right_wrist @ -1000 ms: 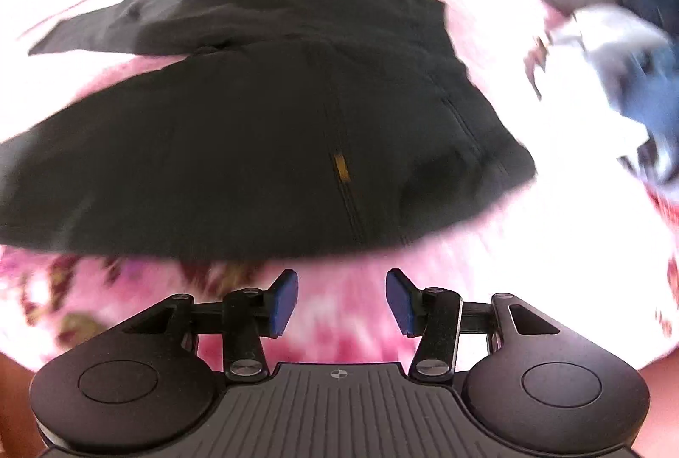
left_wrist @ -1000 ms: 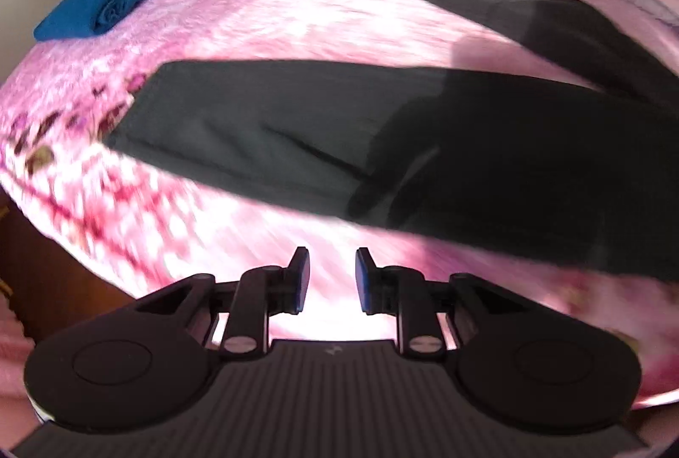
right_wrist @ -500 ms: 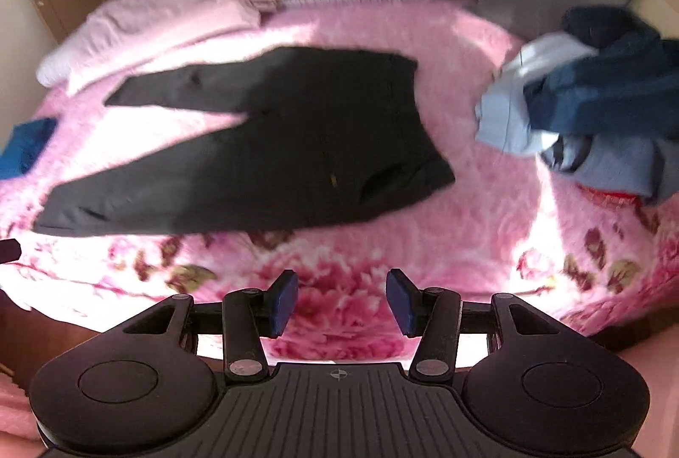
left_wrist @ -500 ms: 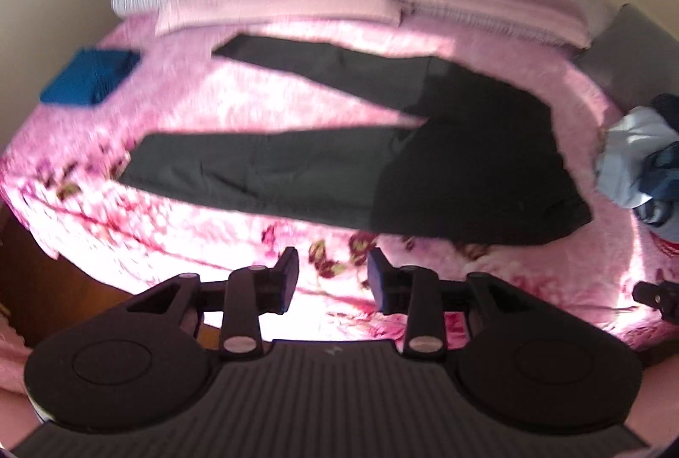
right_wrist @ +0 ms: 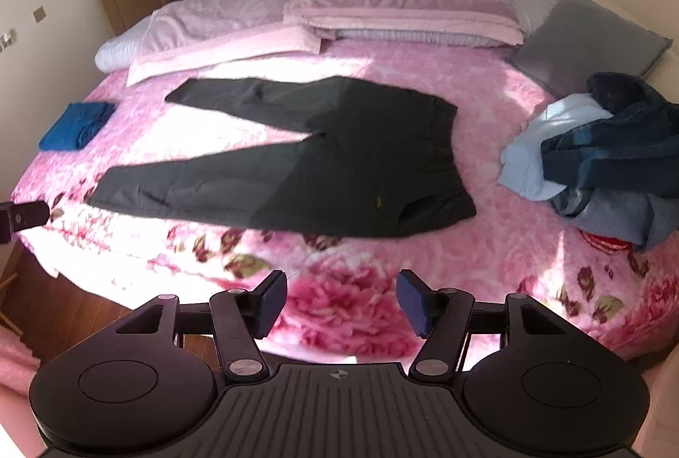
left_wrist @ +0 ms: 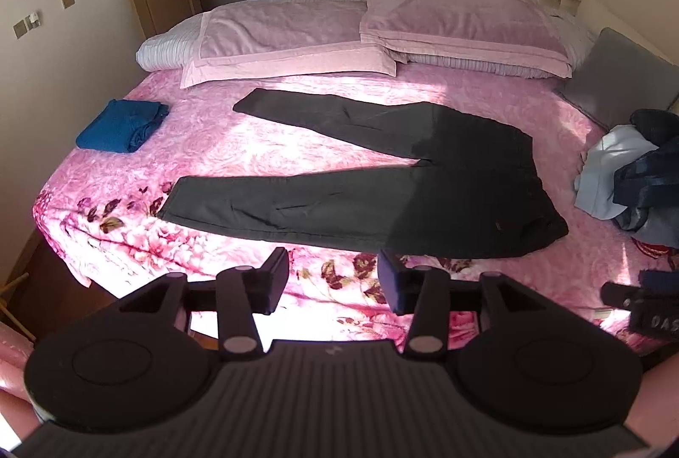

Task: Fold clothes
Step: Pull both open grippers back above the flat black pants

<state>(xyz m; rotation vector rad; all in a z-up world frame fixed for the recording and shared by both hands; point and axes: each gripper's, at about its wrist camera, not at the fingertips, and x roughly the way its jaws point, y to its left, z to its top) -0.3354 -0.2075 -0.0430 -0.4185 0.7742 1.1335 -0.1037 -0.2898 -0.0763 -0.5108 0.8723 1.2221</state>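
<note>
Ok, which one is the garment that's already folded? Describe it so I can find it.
Start at the pink flowered bed and go to its left side, below the pale pillows. There a small blue bundle lies alone beside the spread black trousers. It is the only neat, squared-off piece; the other blue clothes sit crumpled in the pile on the right.
</note>
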